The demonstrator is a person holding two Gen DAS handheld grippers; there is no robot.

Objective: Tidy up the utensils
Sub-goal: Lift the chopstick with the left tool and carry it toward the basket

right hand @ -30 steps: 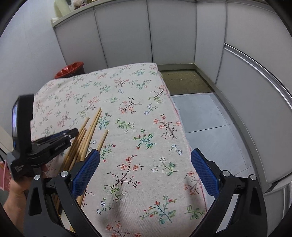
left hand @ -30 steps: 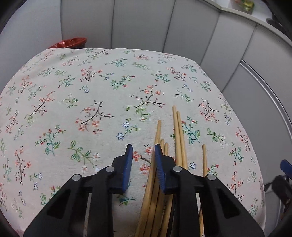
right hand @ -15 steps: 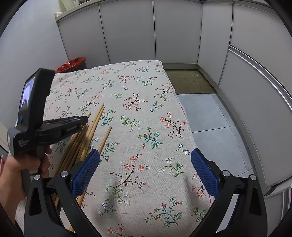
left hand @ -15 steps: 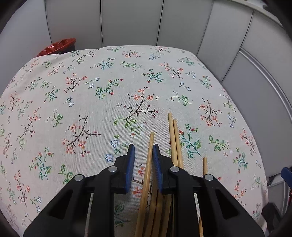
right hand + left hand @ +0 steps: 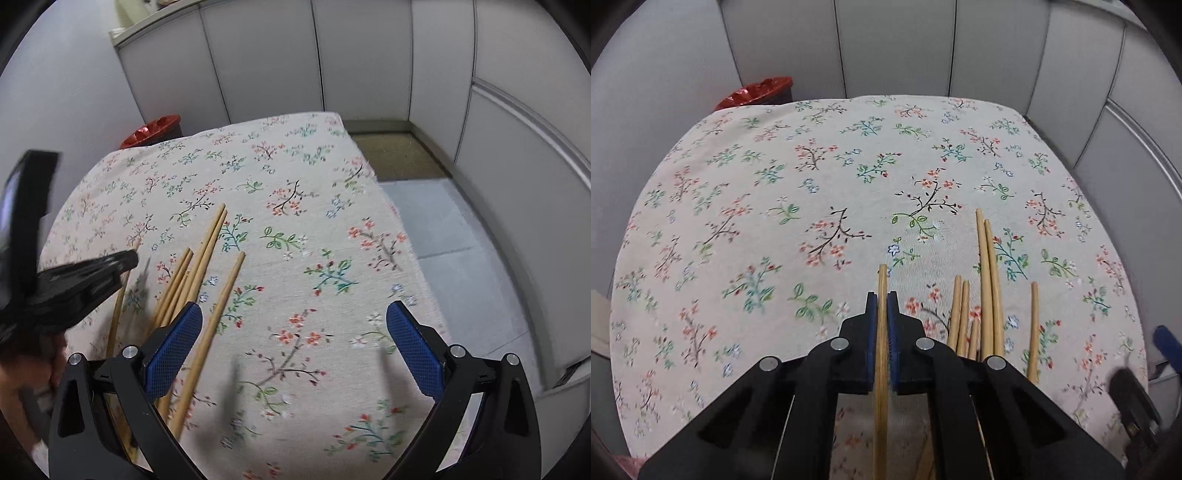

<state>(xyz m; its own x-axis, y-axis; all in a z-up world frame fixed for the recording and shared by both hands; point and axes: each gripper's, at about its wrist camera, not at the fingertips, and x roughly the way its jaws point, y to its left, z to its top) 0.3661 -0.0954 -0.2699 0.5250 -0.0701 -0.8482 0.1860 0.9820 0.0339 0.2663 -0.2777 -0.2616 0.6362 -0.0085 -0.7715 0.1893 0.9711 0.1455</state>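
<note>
My left gripper (image 5: 881, 300) is shut on one wooden chopstick (image 5: 882, 280), whose tip sticks out past the blue pads over the floral cloth. Several more chopsticks (image 5: 988, 280) lie in a loose bunch just to its right, with a single one (image 5: 1032, 325) apart at the far right. In the right wrist view the same bunch of chopsticks (image 5: 201, 266) lies left of centre, and the left gripper (image 5: 127, 262) shows as a black shape holding the held chopstick (image 5: 117, 317). My right gripper (image 5: 293, 330) hangs wide open above the cloth, with nothing between its pads.
The table (image 5: 775, 184) carries a floral cloth and ends at a right edge (image 5: 402, 236) over grey floor. A red-lined bin (image 5: 757, 92) stands behind the far left corner. Grey partition panels (image 5: 897, 48) wall the space. A hand (image 5: 33, 373) holds the left gripper.
My left gripper closed on one chopstick and carried it left, away from the bunch. The right gripper stayed open and shifted a little.
</note>
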